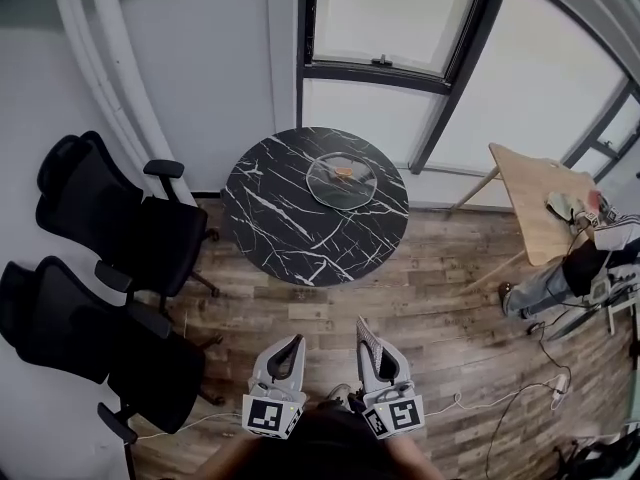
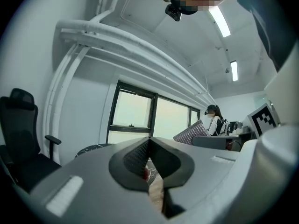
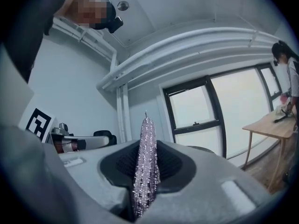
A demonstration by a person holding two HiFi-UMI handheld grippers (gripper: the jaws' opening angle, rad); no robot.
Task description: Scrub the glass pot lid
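Office with black swivel chairs (image 1: 110, 218)

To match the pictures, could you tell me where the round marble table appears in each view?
Head view: round marble table at upper centre.
Left gripper view: its edge, left of the jaws.
Right gripper view: probably the dark sliver right of the jaws.
Shared landmark: the black-framed window.
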